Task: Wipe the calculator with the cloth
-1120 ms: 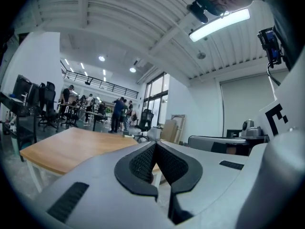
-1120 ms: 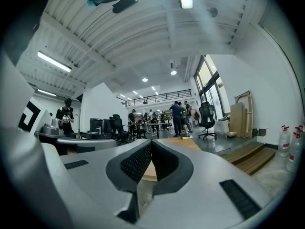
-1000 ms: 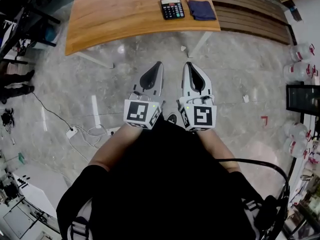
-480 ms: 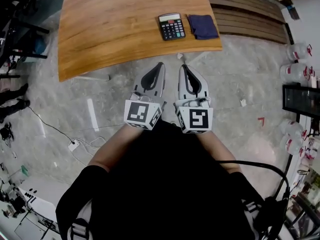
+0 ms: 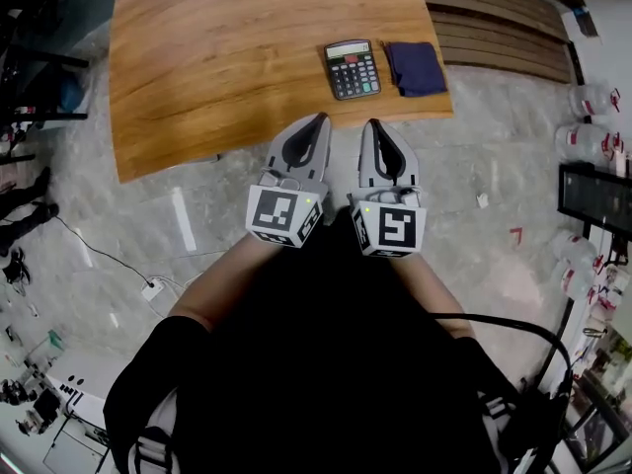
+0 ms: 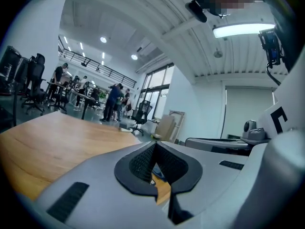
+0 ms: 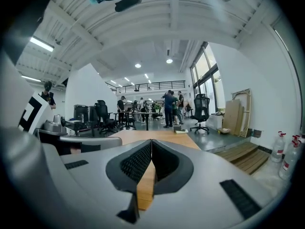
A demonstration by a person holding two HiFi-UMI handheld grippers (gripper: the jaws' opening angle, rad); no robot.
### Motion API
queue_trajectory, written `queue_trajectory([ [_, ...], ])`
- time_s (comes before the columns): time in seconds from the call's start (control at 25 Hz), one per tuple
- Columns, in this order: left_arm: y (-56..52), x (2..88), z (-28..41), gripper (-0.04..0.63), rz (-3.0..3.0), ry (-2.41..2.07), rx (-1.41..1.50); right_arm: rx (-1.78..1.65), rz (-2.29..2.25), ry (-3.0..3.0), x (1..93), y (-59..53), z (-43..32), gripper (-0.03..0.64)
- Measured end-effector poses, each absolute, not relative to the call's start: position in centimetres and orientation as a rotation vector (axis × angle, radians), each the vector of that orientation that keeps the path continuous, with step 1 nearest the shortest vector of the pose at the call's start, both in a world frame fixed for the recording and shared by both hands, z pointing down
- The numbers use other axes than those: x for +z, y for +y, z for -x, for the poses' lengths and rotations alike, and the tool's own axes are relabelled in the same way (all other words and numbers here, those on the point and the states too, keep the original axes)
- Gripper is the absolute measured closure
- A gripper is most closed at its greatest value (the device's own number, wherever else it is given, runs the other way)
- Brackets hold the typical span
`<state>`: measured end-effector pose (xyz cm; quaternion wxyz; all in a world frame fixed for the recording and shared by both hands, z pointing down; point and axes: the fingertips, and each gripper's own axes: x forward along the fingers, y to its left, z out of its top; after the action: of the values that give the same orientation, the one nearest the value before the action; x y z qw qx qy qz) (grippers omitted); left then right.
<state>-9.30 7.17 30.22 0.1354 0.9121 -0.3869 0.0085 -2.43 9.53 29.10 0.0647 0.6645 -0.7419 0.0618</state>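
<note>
Head view: two hand-held grippers point side by side at one wooden table (image 5: 217, 57), the left gripper (image 5: 320, 118) and the right gripper (image 5: 373, 124) close together but not touching. Each carries one marker cube, so there are two cubes: the left cube (image 5: 284, 215) and the right cube (image 5: 393, 229). In the picture their tips reach the table's near edge.

One calculator (image 5: 354, 69) lies flat on the table just ahead of the tips, between the lines of the two grippers and nearer the right one. One dark blue cloth (image 5: 415, 68), folded, lies ahead of the right gripper and off to its right. It sits just beside the calculator with a narrow strip of wood between them. Neither gripper touches either thing.

In the left gripper view, the left gripper (image 6: 154, 144) has its two jaws pressed together with nothing between them; only a sliver of tabletop shows below the pads. In the right gripper view, the right gripper (image 7: 151, 140) is likewise fully closed and empty, with the table (image 7: 157, 135) stretching ahead of it.

Far to the right of the right gripper, clear bottles (image 5: 591, 101) stand along the floor's edge; their count is hard to fix. A wooden platform (image 5: 504, 28) lies beyond the cloth.
</note>
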Motion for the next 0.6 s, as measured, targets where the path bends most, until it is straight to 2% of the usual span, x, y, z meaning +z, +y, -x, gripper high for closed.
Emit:
queue_trajectory([
  [0.6,-0.2,33.1,3.5,0.588,-2.565,-1.23,0.123,0.263,-1.91,-2.336,31.6,1.0,-3.9,0.601],
])
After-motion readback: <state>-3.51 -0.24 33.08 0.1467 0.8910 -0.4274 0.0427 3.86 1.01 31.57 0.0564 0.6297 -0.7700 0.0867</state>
